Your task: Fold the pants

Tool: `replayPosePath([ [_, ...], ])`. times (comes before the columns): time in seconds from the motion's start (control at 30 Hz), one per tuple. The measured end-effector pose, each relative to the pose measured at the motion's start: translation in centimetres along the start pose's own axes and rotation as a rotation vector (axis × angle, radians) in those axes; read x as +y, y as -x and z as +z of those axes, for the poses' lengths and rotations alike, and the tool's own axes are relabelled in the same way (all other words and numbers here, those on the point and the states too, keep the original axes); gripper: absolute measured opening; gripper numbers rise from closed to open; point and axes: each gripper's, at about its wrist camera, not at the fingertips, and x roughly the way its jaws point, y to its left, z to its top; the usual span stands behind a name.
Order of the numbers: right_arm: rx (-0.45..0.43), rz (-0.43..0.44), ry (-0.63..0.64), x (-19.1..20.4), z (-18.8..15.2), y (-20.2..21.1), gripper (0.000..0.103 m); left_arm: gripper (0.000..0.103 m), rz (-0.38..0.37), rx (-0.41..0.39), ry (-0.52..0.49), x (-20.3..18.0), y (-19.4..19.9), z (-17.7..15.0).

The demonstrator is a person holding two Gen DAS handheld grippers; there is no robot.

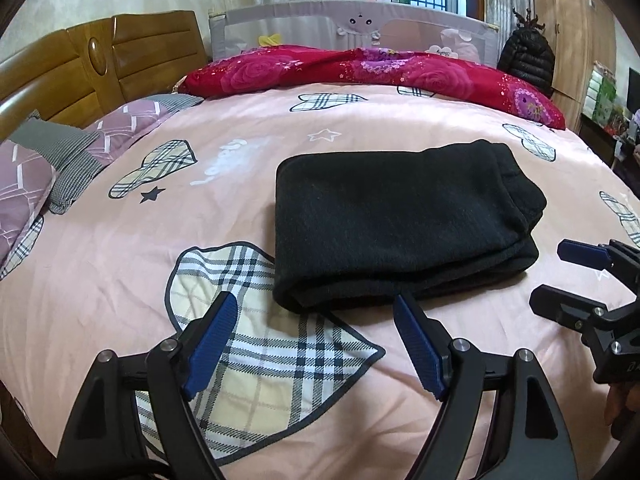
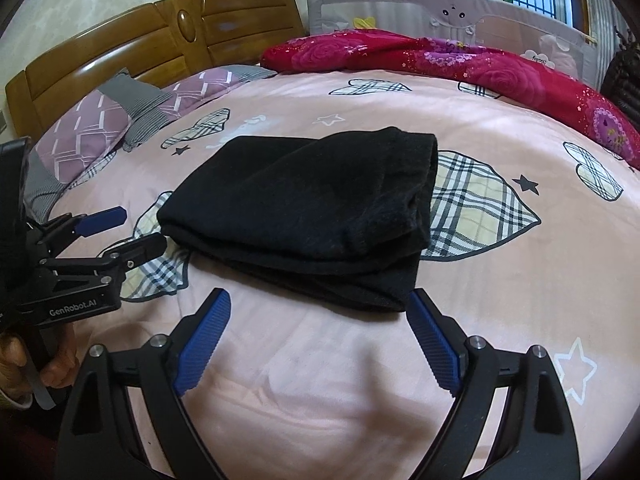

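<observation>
Left wrist view
Pants: black pants (image 1: 400, 224) lie folded into a thick, roughly rectangular stack on the pink bedspread (image 1: 120, 280), about mid-bed, well short of the red floral quilt (image 1: 360, 68) along the far edge.
Left gripper: the left gripper (image 1: 312, 312) has its blue pads spread wide, nothing between them; it sits just short of the stack's near edge, its right fingertip close to that edge, whether touching I cannot tell.
Right gripper: the right gripper (image 1: 560, 276) enters from the right edge, beside the stack's near right corner, apart from the cloth, fingers parted.

Right wrist view
Pants: the same stack (image 2: 304, 216) lies ahead of the tool, toward the wooden headboard (image 2: 160, 40) side of the bed's middle, partly covering a plaid heart print (image 2: 480, 208).
Right gripper: jaws of this gripper (image 2: 320, 304) stand wide apart and empty, its right fingertip right at the stack's near right corner.
Left gripper: this gripper (image 2: 132, 228), held by a hand (image 2: 36, 360), sits at the stack's left corner with its lower finger just beside the cloth, fingers parted.
</observation>
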Motion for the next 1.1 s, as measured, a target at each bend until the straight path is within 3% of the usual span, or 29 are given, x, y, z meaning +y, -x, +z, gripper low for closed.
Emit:
replayPosePath([
  [0.57,-0.067,-0.056,0.019,1.5,-0.9,0.3,0.096,0.085,0.038,-0.015,-0.015,0.1,-0.5,-0.8],
  [1.1,-0.052,-0.055,0.005,1.7,-1.6,-0.5,0.097,0.087,0.055,-0.009,-0.018,0.2,-1.5,-0.8],
])
